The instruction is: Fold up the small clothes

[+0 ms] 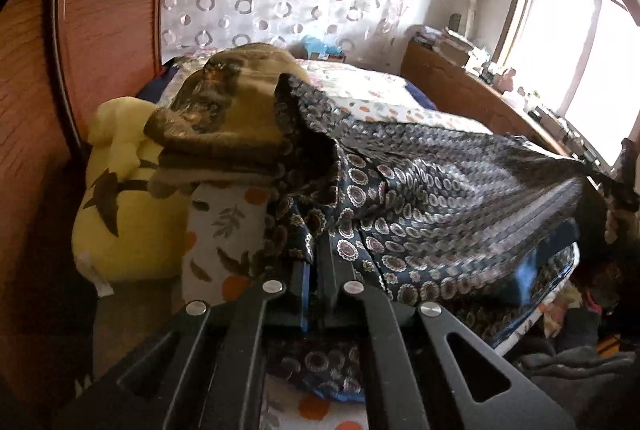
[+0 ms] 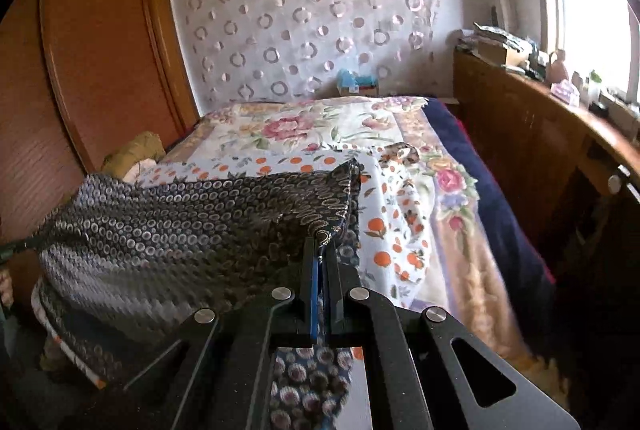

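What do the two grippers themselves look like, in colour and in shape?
Both look alike. The left gripper and the right gripper have matt black frames with angled linkage bars, round silver pivot bolts and a triangular cut-out on the outer side. Each has two narrow black fingers with a blue strip along an inner face. No cables, markings or sleeves are visible.

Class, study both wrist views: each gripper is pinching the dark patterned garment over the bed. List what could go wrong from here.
1. The left gripper and right gripper each pinch only an edge of the garment, so the thin cloth may slip out.
2. The stretched garment hangs close to the folded blanket stack and could drag it over.
3. It could bunch on the rumpled orange-print sheet.
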The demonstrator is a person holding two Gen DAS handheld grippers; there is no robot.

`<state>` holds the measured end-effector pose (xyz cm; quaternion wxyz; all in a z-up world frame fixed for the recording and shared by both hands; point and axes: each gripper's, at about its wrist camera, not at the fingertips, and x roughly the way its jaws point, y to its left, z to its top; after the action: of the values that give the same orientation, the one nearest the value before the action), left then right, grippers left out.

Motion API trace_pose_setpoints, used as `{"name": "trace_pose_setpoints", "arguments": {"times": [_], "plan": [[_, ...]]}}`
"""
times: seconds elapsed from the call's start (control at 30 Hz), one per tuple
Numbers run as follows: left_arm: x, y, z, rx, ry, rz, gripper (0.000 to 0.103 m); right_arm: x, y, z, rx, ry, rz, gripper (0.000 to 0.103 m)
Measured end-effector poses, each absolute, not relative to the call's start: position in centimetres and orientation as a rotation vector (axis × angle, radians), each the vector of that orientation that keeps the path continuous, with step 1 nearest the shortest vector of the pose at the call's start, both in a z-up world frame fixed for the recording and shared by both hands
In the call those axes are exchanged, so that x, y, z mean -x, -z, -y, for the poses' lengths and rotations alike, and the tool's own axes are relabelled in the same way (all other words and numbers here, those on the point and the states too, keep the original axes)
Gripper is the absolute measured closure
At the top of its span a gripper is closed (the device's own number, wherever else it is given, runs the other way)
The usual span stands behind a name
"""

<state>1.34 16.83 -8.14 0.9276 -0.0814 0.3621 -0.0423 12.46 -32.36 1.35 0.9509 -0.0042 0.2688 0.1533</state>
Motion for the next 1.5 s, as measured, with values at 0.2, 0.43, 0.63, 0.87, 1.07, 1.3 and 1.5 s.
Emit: {"name": "trace_pose_setpoints", "arguments": {"times": [0.2, 0.43, 0.63, 0.87, 1.07, 1.3, 1.5], "plan": [[-0.2, 9.3, -16.8, 0.165, 0.083, -0.763, 0.1, -10.1, 0.0, 32.4, 0.068, -0.283, -0.613, 0.102], [-0.4, 8.5, -17.1, 0.15, 0.056, -0.746, 0.074, -10.4, 0.2, 31.5, 0.092, -0.265, -0.652, 0.102], [0.0, 7.2, -16.2, 0.102, 0.053, -0.708, 0.052, -11.0, -0.5, 30.1, 0.144, -0.233, -0.636, 0.068], [-1.1, 6.1, -15.3, 0.095, 0.053, -0.662, 0.027, -11.2, -1.0, 27.5, 0.163, -0.272, -0.586, 0.044], [-4.3, 5.6, -14.9, 0.063, 0.038, -0.653, 0.027, -13.3, 2.1, 23.4, 0.179, -0.362, -0.637, 0.044], [-8.1, 7.0, -15.2, 0.033, 0.015, -0.707, 0.027, -15.9, 4.0, 21.6, 0.189, -0.395, -0.696, 0.044], [-9.3, 10.1, -16.3, 0.042, -0.025, -0.799, 0.027, -17.3, 5.2, 20.8, 0.23, -0.397, -0.746, 0.044]]}}
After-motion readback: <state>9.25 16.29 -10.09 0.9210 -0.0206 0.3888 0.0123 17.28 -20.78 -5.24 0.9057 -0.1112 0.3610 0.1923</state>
